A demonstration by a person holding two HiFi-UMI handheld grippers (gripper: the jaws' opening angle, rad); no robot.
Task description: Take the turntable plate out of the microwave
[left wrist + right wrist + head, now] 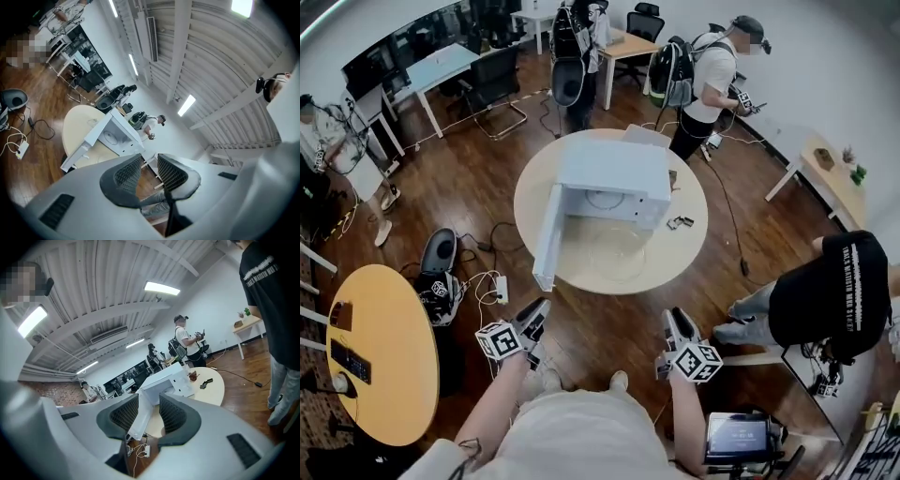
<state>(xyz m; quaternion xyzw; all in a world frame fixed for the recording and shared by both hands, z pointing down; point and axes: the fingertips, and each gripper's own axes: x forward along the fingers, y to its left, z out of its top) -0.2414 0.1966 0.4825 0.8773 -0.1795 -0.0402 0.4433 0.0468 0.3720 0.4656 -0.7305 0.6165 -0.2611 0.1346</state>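
The white microwave (614,169) stands on a round cream table (675,258) with its door (547,239) swung open toward me. A ring shape (605,199) shows inside the cavity. A faint clear round plate (619,247) seems to lie on the table just in front of it. Both grippers hover over the wooden floor, short of the table. My left gripper (536,314) is open with nothing between its fingers, and so is my right gripper (678,323). The left gripper view shows the left gripper (149,161) aimed past the microwave (123,129). In the right gripper view the right gripper (149,401) faces the microwave (168,378).
Small black items (680,222) lie on the table's right side. A power strip with cables (500,289) is on the floor at the left, beside a yellow round table (380,356). A person in black (830,291) sits at the right; another person (708,84) stands behind the table.
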